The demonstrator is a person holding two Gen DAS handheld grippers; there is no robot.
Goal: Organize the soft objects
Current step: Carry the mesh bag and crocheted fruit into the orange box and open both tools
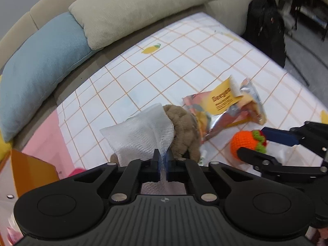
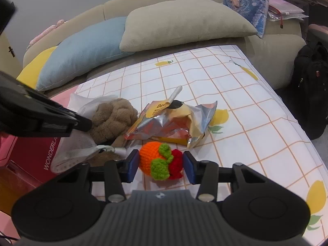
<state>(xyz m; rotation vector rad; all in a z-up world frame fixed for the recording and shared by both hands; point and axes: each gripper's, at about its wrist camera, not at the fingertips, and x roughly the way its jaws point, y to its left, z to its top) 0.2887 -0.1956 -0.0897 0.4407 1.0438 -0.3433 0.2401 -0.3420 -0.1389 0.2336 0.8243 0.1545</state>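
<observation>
**Both tongs gripping soft things beside the snack bag**

The bed [image 2: 235,94], under a grid sheet with lemon prints, stretched bare and open beyond the crumpled snack bag [image 2: 174,123], out to its far edge and right edge. Behind the bag, a beige pillow [image 2: 184,24] and blue pillow [image 2: 82,51] lined the headboard side. Just left of the bag sat the brown plush [image 2: 114,119], partly inside a white mesh bag [image 1: 139,133]. The left tongs [image 1: 163,162] were pressed together on the mesh bag's edge. Just in front of the snack bag, the right tongs [image 2: 161,164] were clamped on the orange crochet fruit [image 2: 157,162], its blue pads touching both sides.
</observation>
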